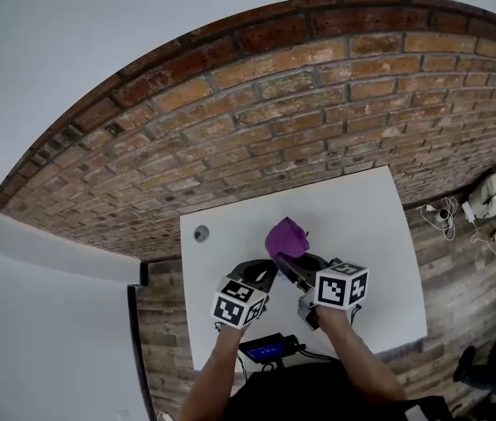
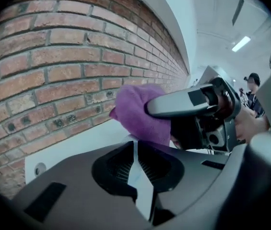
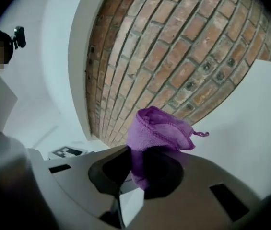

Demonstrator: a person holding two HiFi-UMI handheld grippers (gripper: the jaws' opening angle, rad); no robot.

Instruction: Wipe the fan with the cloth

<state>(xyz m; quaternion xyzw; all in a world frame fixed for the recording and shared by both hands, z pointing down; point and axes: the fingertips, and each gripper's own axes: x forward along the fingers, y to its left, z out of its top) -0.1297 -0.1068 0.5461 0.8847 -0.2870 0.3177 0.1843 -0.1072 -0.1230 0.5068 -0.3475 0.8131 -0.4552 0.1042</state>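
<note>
My right gripper (image 1: 288, 261) is shut on a bunched purple cloth (image 1: 286, 237), which it holds above the white table (image 1: 362, 235). In the right gripper view the cloth (image 3: 159, 131) bulges out of the shut right gripper (image 3: 140, 176). My left gripper (image 1: 268, 275) sits just left of it, tips nearly meeting the right one. Its jaws (image 2: 137, 171) are closed on a thin white piece (image 2: 139, 178), apparently part of the fan; the rest is hidden. From the left gripper view, the cloth (image 2: 137, 111) and right gripper (image 2: 160, 113) hang close ahead.
A brick wall (image 1: 300, 112) runs behind the table. A round grommet (image 1: 201, 232) sits at the table's far left corner. A blue-lit device (image 1: 268, 349) with cables lies at the near edge. White gear and cables (image 1: 485, 196) lie on the wood floor to the right.
</note>
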